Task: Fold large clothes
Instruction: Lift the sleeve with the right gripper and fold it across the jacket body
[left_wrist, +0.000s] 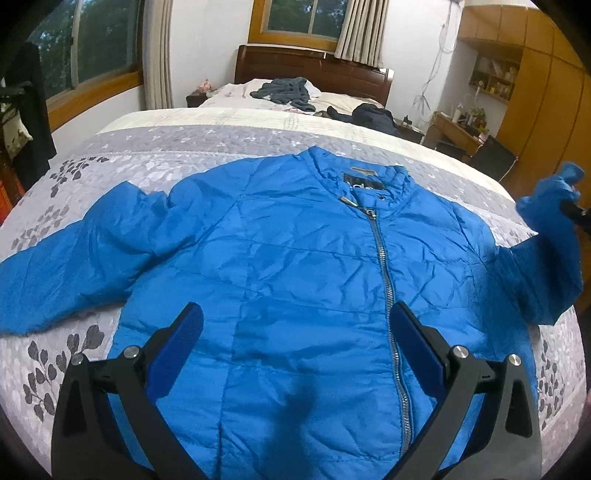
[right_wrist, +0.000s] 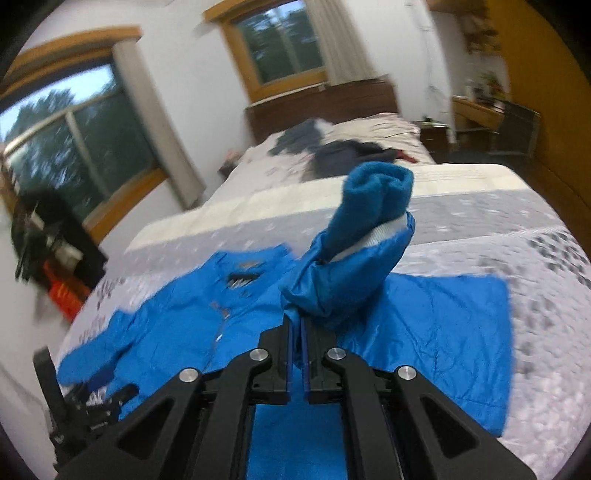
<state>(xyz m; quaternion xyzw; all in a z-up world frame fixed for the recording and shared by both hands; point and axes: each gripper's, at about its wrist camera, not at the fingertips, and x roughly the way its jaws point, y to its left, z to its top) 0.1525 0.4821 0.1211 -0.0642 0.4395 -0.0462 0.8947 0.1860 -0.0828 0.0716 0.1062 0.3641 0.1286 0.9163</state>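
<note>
Clamping a fold of sleeve fabric at the lower centre of the right wrist view, the right hand-held gripper (right_wrist: 295, 325) has its two black fingers pressed nearly together on the bright blue quilted puffer jacket (left_wrist: 303, 280). Above those fingers the lifted sleeve (right_wrist: 351, 266) stands up off the bed, its darker blue knitted cuff (right_wrist: 376, 192) curling over at the top, in the middle of the frame.

Lower in the left wrist view, the left hand-held gripper (left_wrist: 295, 317) hangs over the jacket's lower front with its blue-padded fingers (left_wrist: 181, 343) spread wide apart and nothing between them. The jacket lies front-up across the middle of that frame, its silver metal zipper (left_wrist: 388, 288) closed and running down right of centre, the collar toward the top. Its other sleeve (left_wrist: 66, 266) stretches flat to the left edge.

Under the jacket lies the grey and white leaf-patterned quilt (left_wrist: 155, 147) of the bed. Dark crumpled clothes (left_wrist: 288, 92) sit near the brown wooden headboard (left_wrist: 314, 66) at the top.
</note>
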